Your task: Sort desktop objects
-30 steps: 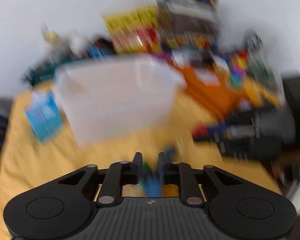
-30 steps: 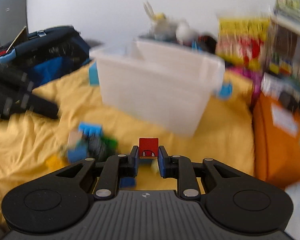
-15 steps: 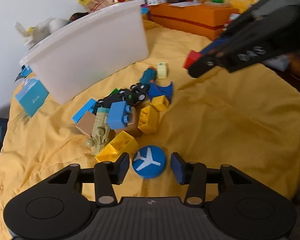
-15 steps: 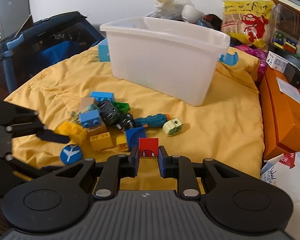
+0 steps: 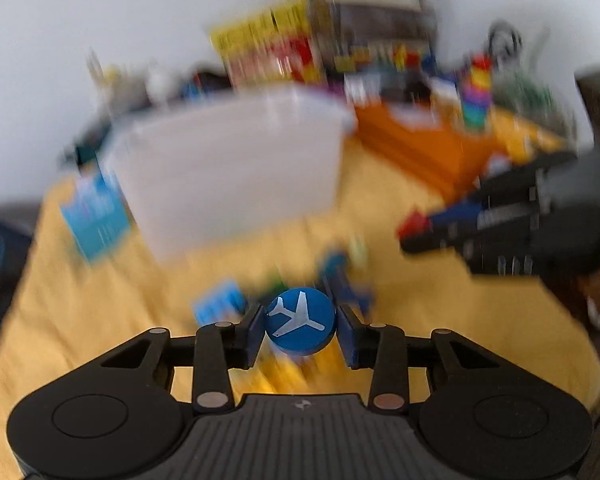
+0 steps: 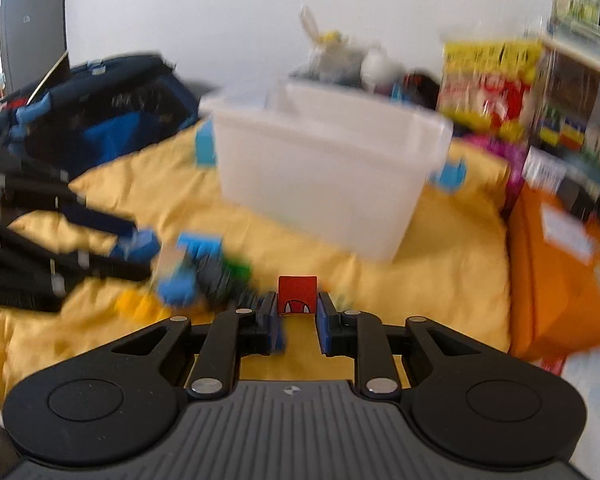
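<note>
My left gripper [image 5: 300, 330] is shut on a blue disc with a white airplane [image 5: 300, 327], held above the yellow cloth. A small red block with a printed mouth [image 6: 297, 295] sits clamped in my right gripper [image 6: 297, 314]. The white plastic bin [image 5: 228, 176] stands beyond both, also in the right wrist view as the bin [image 6: 324, 176]. A blurred pile of toy bricks [image 6: 200, 276] lies on the cloth between the grippers and the bin. The right gripper with its red block [image 5: 414, 224] shows at right in the left wrist view; the left gripper [image 6: 136, 246] shows at left in the right.
A yellow cloth [image 6: 440, 280] covers the surface. An orange box [image 6: 552, 288] sits at the right, a dark blue bag [image 6: 100, 120] at the far left. A light blue box [image 5: 96, 220] lies left of the bin. Snack bags and shelves line the back wall.
My left gripper closed on the blue airplane disc and lifted it off the cloth, tilting up toward the bin. The right gripper still holds the red block and has shifted slightly.
</note>
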`<action>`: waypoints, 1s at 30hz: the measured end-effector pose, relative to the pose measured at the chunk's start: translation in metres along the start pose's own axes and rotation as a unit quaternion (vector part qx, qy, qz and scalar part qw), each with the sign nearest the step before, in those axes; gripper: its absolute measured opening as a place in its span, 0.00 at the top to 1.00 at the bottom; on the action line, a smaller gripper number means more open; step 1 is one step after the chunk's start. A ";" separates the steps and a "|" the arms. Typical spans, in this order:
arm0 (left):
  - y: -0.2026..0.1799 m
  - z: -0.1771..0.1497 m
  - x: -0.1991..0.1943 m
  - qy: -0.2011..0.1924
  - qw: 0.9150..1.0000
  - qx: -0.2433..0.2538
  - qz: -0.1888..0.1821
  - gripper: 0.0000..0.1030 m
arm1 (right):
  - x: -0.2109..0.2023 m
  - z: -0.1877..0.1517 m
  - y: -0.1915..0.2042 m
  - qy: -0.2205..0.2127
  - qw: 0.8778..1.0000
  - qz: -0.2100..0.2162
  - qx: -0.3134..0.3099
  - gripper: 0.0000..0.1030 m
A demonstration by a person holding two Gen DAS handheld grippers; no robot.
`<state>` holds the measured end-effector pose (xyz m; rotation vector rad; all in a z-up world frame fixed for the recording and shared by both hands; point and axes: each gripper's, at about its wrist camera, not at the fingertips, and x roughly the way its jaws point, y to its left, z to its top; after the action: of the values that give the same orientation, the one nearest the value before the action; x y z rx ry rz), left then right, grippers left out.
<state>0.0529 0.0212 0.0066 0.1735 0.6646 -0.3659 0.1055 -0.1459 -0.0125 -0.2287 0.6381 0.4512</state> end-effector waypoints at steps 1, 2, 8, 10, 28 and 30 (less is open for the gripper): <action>0.007 0.013 -0.002 -0.019 1.000 -0.002 0.003 0.59 | 0.000 0.011 -0.003 -0.014 1.000 -0.005 -0.002 0.78; 0.014 0.026 -0.003 -0.036 0.999 -0.004 0.006 0.59 | 0.001 0.020 -0.005 -0.026 1.000 -0.010 -0.004 0.78; 0.052 0.098 0.003 -0.110 0.994 -0.006 0.028 0.59 | 0.011 0.081 -0.015 -0.089 0.995 -0.035 -0.023 0.78; 0.061 0.117 0.010 -0.122 0.992 0.006 0.043 0.59 | 0.019 0.099 -0.020 -0.103 0.993 -0.045 -0.019 0.78; 0.104 0.134 0.106 -0.038 0.998 -0.031 0.034 0.55 | 0.086 0.107 -0.056 -0.024 0.994 -0.055 0.096 0.64; 0.101 0.131 0.091 -0.050 0.998 -0.030 0.031 0.55 | 0.078 0.108 -0.054 -0.036 0.994 -0.049 0.089 0.63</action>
<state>0.2329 0.0533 0.0550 0.1169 0.5706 -0.2922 0.2426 -0.1302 0.0275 -0.0738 0.5907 0.3044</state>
